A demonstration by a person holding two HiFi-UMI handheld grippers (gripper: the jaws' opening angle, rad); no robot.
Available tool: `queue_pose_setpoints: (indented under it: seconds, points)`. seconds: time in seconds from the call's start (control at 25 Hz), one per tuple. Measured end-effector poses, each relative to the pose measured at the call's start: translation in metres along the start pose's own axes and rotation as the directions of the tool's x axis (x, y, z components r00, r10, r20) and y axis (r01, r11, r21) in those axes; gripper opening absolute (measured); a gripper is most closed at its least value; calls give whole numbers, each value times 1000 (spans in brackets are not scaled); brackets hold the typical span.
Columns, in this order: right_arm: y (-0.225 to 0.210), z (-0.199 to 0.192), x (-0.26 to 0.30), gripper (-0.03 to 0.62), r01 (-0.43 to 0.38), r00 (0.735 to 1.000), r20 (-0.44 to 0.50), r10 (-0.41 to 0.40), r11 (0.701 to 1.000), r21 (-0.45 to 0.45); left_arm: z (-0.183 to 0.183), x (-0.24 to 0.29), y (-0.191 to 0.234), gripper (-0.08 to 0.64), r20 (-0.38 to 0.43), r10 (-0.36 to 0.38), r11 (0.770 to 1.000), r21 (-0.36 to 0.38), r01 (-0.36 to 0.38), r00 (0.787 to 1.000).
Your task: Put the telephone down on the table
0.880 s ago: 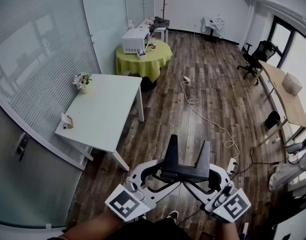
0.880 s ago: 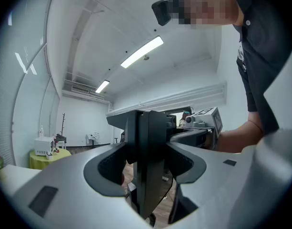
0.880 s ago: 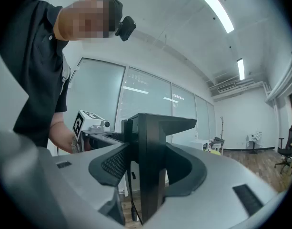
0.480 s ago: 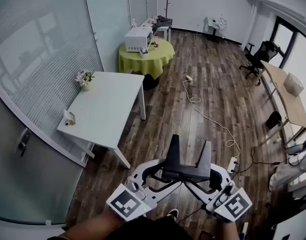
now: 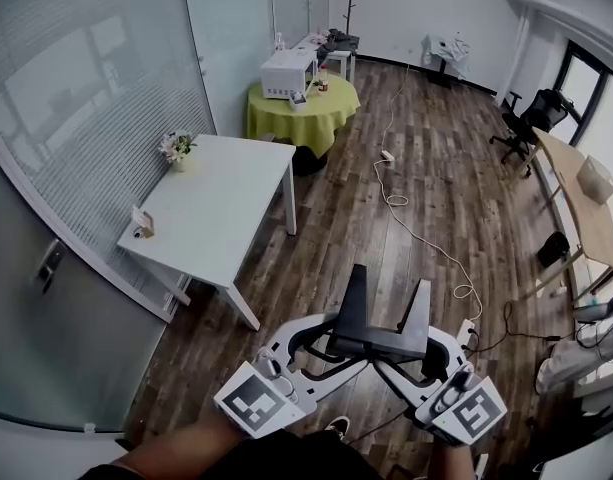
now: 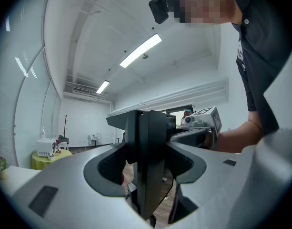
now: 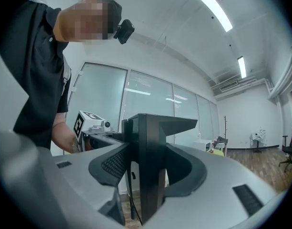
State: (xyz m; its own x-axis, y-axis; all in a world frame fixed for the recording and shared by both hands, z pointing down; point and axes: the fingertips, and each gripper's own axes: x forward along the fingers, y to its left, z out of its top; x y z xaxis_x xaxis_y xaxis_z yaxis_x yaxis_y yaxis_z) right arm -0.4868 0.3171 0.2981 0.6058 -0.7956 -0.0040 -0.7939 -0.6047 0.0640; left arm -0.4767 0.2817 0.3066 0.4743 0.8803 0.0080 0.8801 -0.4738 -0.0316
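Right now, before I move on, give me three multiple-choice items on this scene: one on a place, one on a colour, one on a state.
1. Where on the white table does the flower pot stand?
A. far left corner
B. centre
C. near right corner

2. What colour is the cloth on the round table?
A. red
B. yellow-green
C. blue

3. How is the telephone placed?
A. lying on the white table
B. hanging from a cord
C. clamped in the air by the left gripper and the right gripper

Key:
1 A, the pot sits at the corner by the glass wall.
2 B, the cloth shows lime in the head view.
3 C, each gripper view shows its jaws pressed on the dark body, over the wood floor.
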Motion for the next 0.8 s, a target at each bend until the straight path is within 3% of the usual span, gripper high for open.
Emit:
queue_pose_setpoints:
  seconds: [0.48,0.8]
  points:
    - [-48,-2,-28,236,-67,997,31,67,998,0,0,54,-8,258,-15,72,997,-7,-72,997]
    - [-75,-11,-12,235,-87,996,29,87,996,10,-9,72,18,258,-28,88,996,-13,-89,996]
